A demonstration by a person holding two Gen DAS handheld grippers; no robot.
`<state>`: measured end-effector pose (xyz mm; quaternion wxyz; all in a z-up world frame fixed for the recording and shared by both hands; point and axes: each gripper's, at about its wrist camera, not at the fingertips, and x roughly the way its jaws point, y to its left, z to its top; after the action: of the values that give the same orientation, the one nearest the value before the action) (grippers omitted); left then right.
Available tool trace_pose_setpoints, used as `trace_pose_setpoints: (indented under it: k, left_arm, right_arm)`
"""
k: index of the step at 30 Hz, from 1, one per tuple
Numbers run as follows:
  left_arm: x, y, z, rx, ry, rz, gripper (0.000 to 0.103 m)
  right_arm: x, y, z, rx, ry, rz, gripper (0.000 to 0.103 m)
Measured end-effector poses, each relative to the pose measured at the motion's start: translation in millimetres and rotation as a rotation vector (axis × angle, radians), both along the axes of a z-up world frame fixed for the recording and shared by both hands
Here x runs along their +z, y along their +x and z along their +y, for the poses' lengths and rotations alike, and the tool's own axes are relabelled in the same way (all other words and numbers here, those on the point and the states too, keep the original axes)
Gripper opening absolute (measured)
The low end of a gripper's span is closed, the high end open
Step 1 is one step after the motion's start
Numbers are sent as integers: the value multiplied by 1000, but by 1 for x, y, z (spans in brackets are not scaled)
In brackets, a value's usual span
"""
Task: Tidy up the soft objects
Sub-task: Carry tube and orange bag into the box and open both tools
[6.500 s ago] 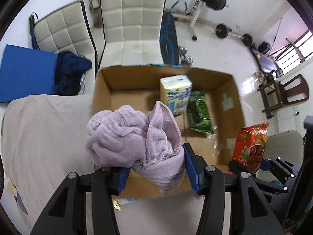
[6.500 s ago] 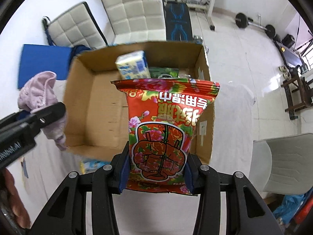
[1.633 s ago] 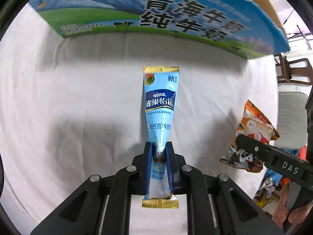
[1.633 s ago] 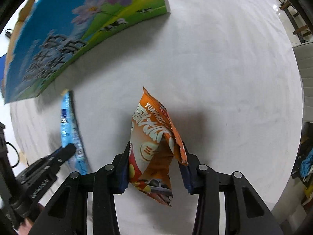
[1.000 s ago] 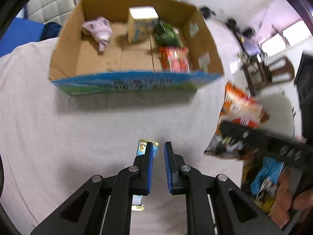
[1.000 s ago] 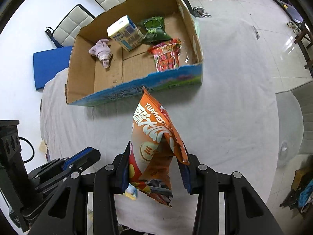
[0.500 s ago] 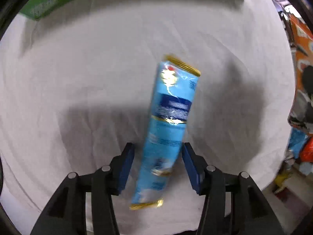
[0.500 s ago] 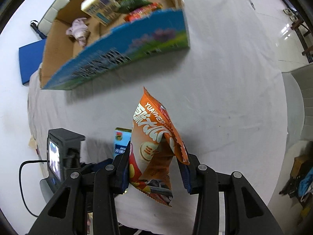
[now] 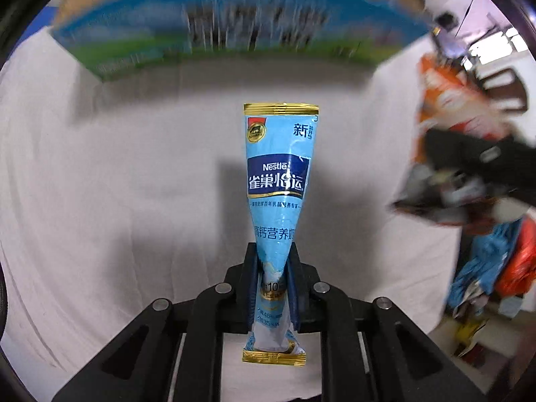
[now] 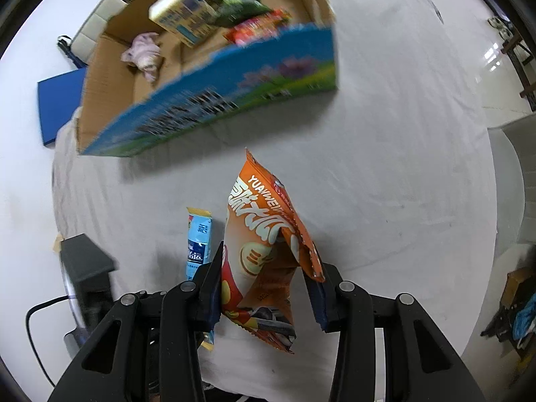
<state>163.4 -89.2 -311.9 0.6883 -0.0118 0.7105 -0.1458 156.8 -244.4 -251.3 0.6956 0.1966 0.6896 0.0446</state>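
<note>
L gripper (image 9: 274,288): fingers closed tight on lower part of a blue Nestle milk-powder sachet (image 9: 279,181), which sticks up past the tips w/ its gold-edged end on top. White-clothed desk (image 9: 134,184) behind it; cardboard box (image 10: 110,77) w/ blue-green printed front sits further back, blurred in the L view. R gripper (image 10: 268,288): fingers partly closed, clamped on both sides of an orange snack bag (image 10: 264,251), held upright. In box: lilac cloth (image 10: 144,52) on the left, tissue pack (image 10: 182,13) mid, green packet (image 10: 241,3) and red packet (image 10: 258,28) to the right.
</note>
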Motion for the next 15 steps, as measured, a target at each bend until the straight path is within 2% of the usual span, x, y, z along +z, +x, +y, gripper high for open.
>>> trace_pose_setpoints:
  k: [6,8,12,15]
  left_arm:
    - [97,55,25,103,-134,-159,13]
    - [116,77,38,134,-156,-203,13]
    - [134,121,58,193,-158,-261,13]
    - [121,155,63,218,-142,-259,13]
  right_arm:
    - [59,27,7,12,47,-112,44]
    - [77,40,11,17,54,-148,44]
    - [96,72,20,19,46,-209,44]
    - [90,98,29,7,43,-223,44]
